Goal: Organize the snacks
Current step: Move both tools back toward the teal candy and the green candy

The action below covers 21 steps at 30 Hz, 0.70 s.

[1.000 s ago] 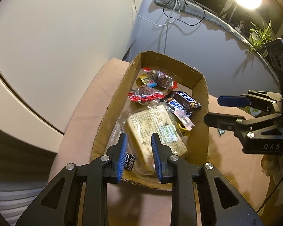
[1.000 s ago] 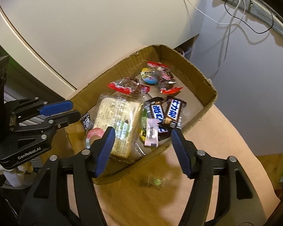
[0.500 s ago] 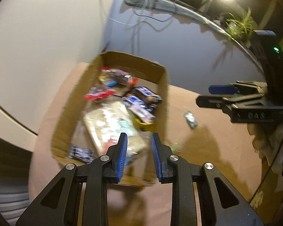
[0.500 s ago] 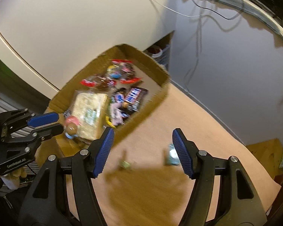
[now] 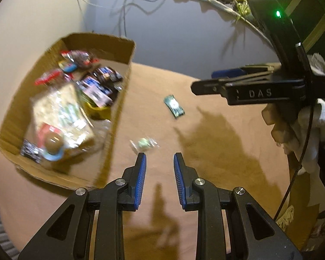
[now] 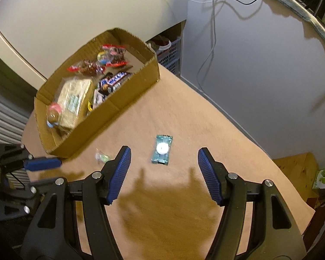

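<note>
Snacks left outside the box are what I am after. My right gripper (image 6: 163, 166) stands wide and empty over the teal wrapped candy (image 6: 161, 149), which lies flat on the tan tabletop (image 6: 184, 205) between the two pads. My left gripper (image 5: 158, 164) is nearly closed with nothing in it, just short of the small clear-wrapped sweet (image 5: 144, 144). Both pieces look light, thin and crinkly, so I judge they may slide under a pad; I would pinch the teal one across its short sides, at the middle. Beyond them sits the cardboard box (image 6: 127, 99), already crowded with bars and packets. Its near wall stands close to the clear sweet. Open tabletop lies around the teal candy, with the table edge well off.
</note>
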### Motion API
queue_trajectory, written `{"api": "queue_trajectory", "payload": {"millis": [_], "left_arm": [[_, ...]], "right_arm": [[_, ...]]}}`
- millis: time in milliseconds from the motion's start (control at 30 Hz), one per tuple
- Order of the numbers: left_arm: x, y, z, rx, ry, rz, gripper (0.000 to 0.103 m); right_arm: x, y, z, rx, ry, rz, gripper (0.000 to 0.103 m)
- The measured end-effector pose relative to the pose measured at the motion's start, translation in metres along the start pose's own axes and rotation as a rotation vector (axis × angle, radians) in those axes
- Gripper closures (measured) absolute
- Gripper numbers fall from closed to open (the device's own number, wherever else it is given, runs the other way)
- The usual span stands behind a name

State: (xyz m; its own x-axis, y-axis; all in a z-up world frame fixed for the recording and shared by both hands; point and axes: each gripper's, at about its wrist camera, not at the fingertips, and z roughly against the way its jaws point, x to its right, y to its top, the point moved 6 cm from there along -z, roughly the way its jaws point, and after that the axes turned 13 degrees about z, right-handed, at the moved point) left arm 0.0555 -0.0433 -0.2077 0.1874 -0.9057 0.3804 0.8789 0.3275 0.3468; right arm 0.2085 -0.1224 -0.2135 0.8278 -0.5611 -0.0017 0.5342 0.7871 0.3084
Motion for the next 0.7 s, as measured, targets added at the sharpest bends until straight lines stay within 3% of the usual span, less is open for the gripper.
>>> {"api": "queue_trajectory", "payload": {"millis": [333, 700], "left_arm": [[0.006, -0.007, -0.035, 0.028, 0.052, 0.031, 0.078], [0.004, -0.011, -0.061, 0.115, 0.177, 0.03, 0.078]], "right_arm": [[0.004, -0.015, -0.028, 0.004, 0.034, 0.004, 0.036], [0.008, -0.019, -0.042, 0.038, 0.062, -0.002, 0.036]]}}
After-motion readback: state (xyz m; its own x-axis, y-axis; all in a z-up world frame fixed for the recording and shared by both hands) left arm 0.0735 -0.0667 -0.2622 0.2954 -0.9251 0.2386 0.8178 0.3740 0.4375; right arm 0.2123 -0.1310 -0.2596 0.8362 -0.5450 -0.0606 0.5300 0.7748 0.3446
